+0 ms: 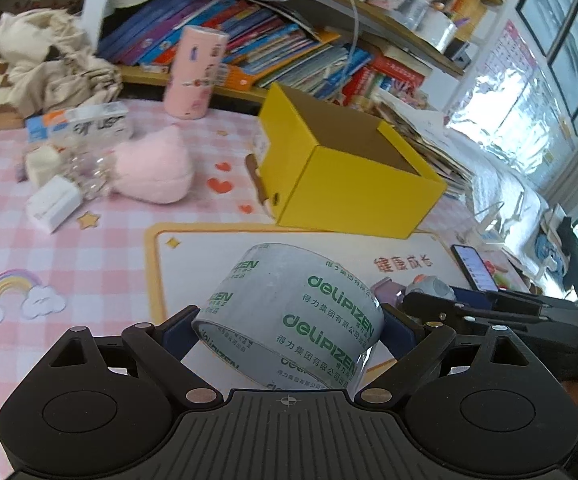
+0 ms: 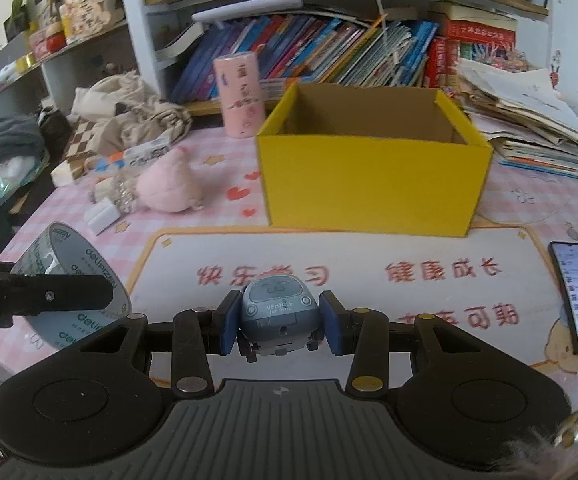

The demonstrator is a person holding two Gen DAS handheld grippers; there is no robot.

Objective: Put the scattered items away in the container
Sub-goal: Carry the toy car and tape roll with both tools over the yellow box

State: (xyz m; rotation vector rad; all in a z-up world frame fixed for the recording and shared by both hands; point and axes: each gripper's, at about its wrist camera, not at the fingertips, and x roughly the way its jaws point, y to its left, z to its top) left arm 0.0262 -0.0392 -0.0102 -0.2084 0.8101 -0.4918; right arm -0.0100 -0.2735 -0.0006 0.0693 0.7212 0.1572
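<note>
The left tongs (image 1: 289,328) are clamping a roll of clear tape (image 1: 289,316) printed with green lettering, holding it above the white mat (image 1: 329,244) on the pink checked bench (image 1: 89,248). Beyond it, a yellow box (image 1: 345,176) is standing open, with a pink plush toy (image 1: 153,172) lying to its left and a phone (image 1: 475,268) lying to the right.

Bright daylight; window (image 1: 529,92) glare; fisheye-bent, softly blurred edges

left gripper (image 1: 289,332) | black ribbed body | right gripper (image 2: 280,330) | blue fingers (image 2: 228,326)
</note>
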